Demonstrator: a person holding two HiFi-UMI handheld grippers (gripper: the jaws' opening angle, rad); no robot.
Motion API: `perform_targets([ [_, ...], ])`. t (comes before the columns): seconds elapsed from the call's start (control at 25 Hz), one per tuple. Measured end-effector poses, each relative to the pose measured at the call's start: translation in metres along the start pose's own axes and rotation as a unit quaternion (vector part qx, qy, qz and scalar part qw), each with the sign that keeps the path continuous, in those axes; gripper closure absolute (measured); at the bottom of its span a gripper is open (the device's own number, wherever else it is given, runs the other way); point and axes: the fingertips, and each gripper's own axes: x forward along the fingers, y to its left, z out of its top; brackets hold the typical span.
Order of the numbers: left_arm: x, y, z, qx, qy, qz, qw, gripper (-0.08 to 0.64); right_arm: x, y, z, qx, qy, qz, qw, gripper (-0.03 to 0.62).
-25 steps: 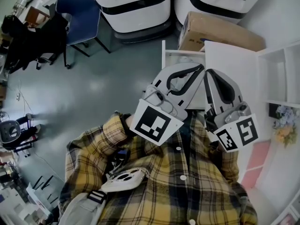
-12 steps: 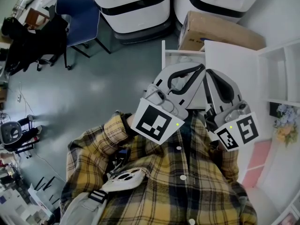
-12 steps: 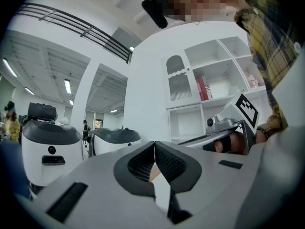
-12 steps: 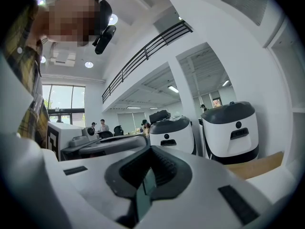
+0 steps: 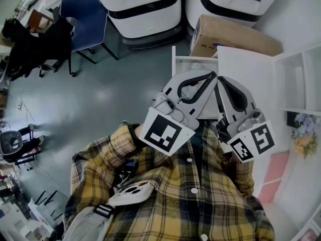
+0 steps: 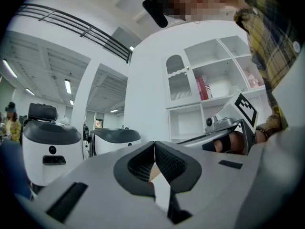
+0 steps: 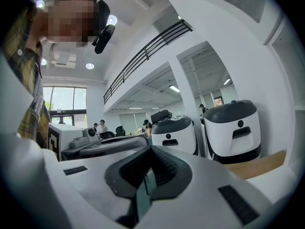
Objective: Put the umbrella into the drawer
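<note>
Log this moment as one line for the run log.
left gripper: shut, empty | right gripper: shut, empty | both held near yellow plaid shirt | umbrella: not in view

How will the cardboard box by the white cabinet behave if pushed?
The cardboard box sits flat on a broad face, so it should slide, not tip. Its edges look square and undented: probably fairly stiff. The floor looks smooth and glossy, so likely little drag. Weight can't be told.

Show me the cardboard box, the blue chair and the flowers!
cardboard box [image 5: 235,34], head view, on its brown top face.
blue chair [image 5: 83,13], head view, on its seat.
flowers [image 5: 303,134], head view, on the blooms at the right edge.
</note>
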Motion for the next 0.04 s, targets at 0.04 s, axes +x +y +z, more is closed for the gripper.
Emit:
perform_targets([
  [0.04, -0.0006, -0.0004, -0.0002, -0.001, 0.002, 0.001, 1.0, 0.538, -0.0004, 0.0006, -0.0003, 0.002, 0.001, 0.001, 1.0, 0.577],
])
